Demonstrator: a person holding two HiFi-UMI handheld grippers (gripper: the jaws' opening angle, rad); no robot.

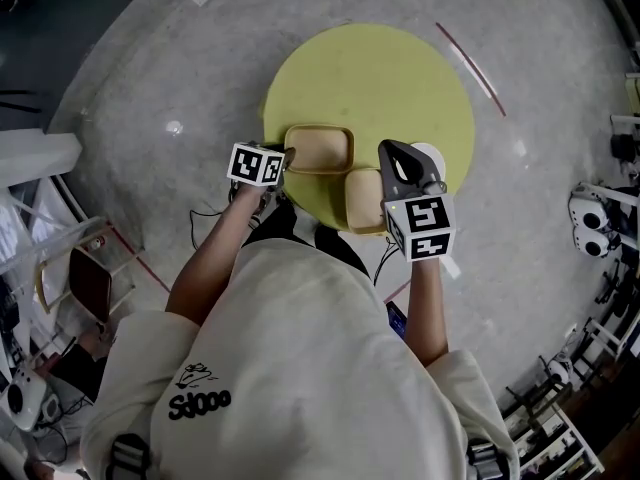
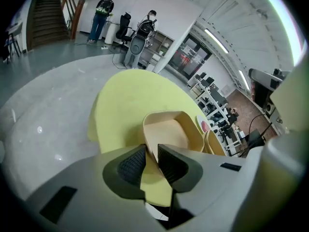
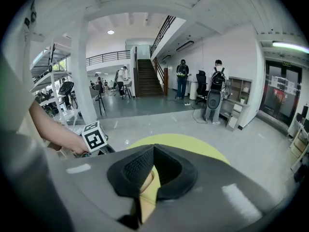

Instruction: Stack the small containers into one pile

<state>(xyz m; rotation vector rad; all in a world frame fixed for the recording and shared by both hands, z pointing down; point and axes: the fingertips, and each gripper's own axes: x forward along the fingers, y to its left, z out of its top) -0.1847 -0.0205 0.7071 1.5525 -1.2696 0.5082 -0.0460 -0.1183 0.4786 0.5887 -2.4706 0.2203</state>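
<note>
Nearest the head camera, the operator's cream shirt [image 1: 300,368] fills the 6 o'clock part of the view, and a forearm extends toward each tool. The left gripper [image 1: 288,154] [image 2: 149,161] is angled downward at the 8 o'clock side of the round yellow table [image 1: 370,78] [image 2: 130,100]. Its claw is closed on the near corner wall of the beige rectangular container [image 1: 320,148] [image 2: 169,132], with one ribbed pad outside the wall and one inside. This container is seated upright on the tabletop, open side up, and nothing is seen in it. The second beige container [image 1: 362,200] [image 2: 215,141] is located at the 6 o'clock edge of the table, just beside the first, with the adjacent corners appearing to meet. The two containers are not stacked. The right gripper [image 1: 388,150] [image 3: 153,149] is held at the 3 o'clock side of the second container. Its claw is closed tip to tip. In the slot behind the tips, a sliver of beige rim [image 3: 148,178] and yellow tabletop is seen; no contact with the pads can be confirmed. A small white item [image 1: 433,154] is seen at 4 o'clock on the table, partly covered by the right gripper. The table is surrounded by a grey polished floor [image 1: 150,88]. Farther off, a staircase [image 3: 147,76] and two standing persons [image 3: 182,79] are shown at 12 o'clock in the right gripper view.
</note>
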